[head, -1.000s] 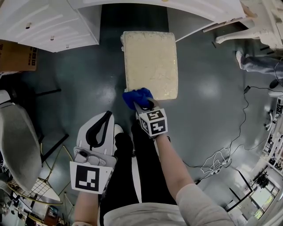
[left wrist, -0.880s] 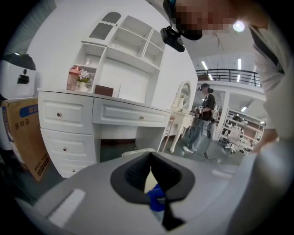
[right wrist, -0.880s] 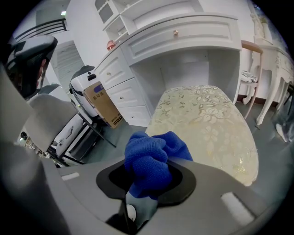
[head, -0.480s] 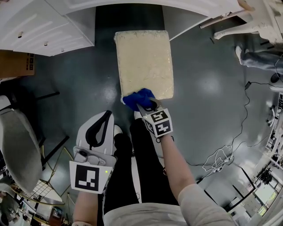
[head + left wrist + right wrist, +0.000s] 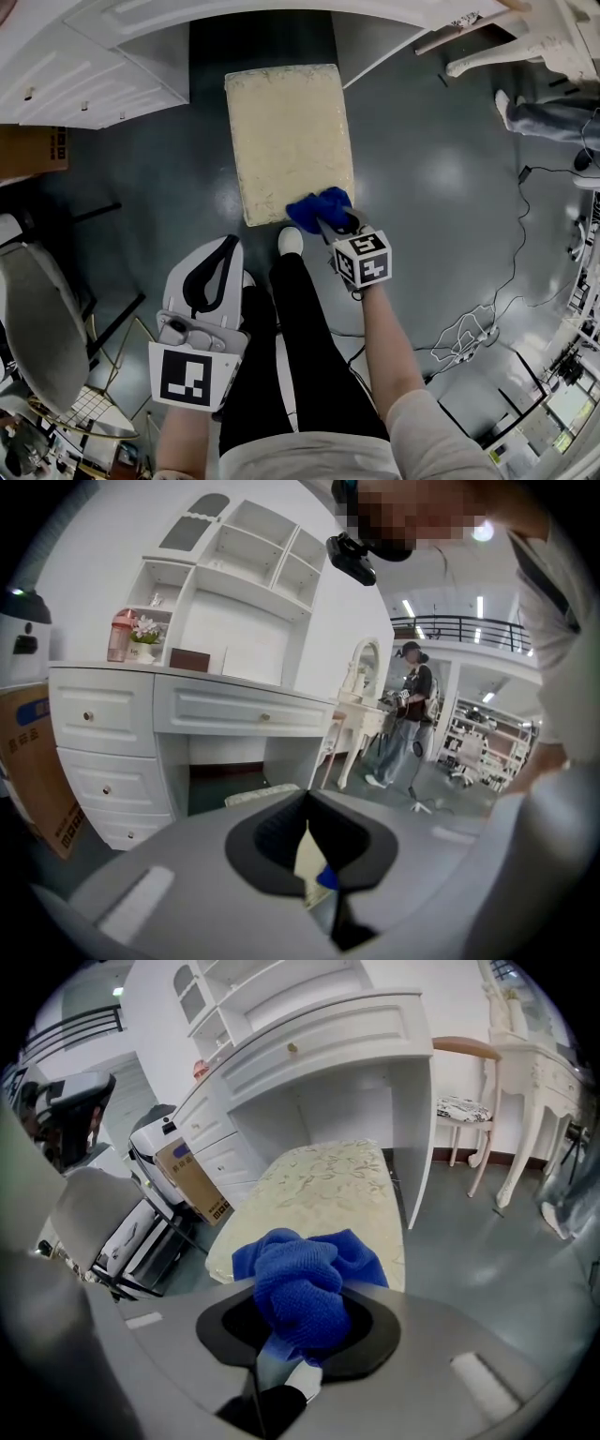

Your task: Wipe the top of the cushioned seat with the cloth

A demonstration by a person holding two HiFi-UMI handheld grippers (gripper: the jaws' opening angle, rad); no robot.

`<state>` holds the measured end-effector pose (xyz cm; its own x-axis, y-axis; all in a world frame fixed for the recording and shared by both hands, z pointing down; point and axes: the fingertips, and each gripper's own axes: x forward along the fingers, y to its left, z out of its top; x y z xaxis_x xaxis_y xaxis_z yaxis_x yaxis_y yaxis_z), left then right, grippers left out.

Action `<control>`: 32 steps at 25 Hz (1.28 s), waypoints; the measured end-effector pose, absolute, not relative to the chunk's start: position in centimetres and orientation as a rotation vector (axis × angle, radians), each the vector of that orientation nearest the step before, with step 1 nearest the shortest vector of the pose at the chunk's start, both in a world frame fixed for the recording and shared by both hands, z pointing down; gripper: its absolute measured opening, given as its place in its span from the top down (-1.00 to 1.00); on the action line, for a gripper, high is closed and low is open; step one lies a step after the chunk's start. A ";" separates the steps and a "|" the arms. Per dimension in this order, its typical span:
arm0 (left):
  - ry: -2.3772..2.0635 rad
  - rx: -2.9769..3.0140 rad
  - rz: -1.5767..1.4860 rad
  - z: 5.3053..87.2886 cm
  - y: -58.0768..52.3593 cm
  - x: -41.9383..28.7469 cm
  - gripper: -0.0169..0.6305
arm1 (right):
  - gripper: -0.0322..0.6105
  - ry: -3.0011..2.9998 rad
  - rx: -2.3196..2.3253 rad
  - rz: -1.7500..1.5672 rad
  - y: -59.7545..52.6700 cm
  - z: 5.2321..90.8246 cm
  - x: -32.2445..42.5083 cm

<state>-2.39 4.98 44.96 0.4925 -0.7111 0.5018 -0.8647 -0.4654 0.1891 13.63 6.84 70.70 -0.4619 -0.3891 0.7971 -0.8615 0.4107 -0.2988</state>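
blue knitted cloth sits bunched between the jaws of the right gripper, which are clamped on it, with most of the wad spilling out ahead of the tips. in the head view the right gripper presses the cloth onto the near right corner of the cream rectangular cushioned seat. the rest of the pale patterned top lies bare beyond it.

the left gripper is held low beside the person's dark trouser leg, well apart from the seat. its jaws are drawn together on nothing. the left gripper view shows only a thin slit at the left gripper, through which a sliver of the seat and the cloth appears.

the seat's far end stands in the knee gap of a white desk with drawers, on a dark grey glossy floor. a brown cardboard box stands left of the drawers.
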 end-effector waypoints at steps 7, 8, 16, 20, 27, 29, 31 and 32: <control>-1.292 2.335 0.507 45.0 5.0 -0.7 0.95 | 0.50 -1.972 1.140 1.006 6.8 71.4 18.5; -1.290 2.335 0.509 45.0 5.0 -0.5 0.95 | 0.50 -1.966 1.148 1.017 6.8 71.5 18.9; -1.277 2.361 0.520 44.3 5.7 0.8 0.95 | 0.55 -1.934 1.173 1.050 7.0 70.8 18.9; -1.282 2.368 0.508 43.2 5.9 0.6 0.95 | 0.57 -1.949 1.221 1.052 7.0 68.6 18.4; -1.306 2.421 0.453 38.9 5.8 0.5 0.95 | 0.58 -2.016 1.283 1.028 7.0 61.5 17.5; -1.313 2.435 0.419 37.4 5.5 0.3 0.95 | 0.58 -2.038 1.298 1.009 7.0 58.8 17.2; -1.312 2.438 0.390 36.0 5.2 0.0 0.95 | 0.58 -2.062 1.319 0.980 6.5 56.0 16.8; -1.312 2.440 0.381 35.4 5.1 -0.2 0.95 | 0.58 -2.075 1.330 0.966 6.4 54.7 16.6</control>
<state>-0.16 5.07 35.35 0.5369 -0.7484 0.3894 -0.8406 -0.5138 0.1715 16.63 6.35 54.66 -0.4055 -0.5671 0.7169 -0.9137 0.2753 -0.2990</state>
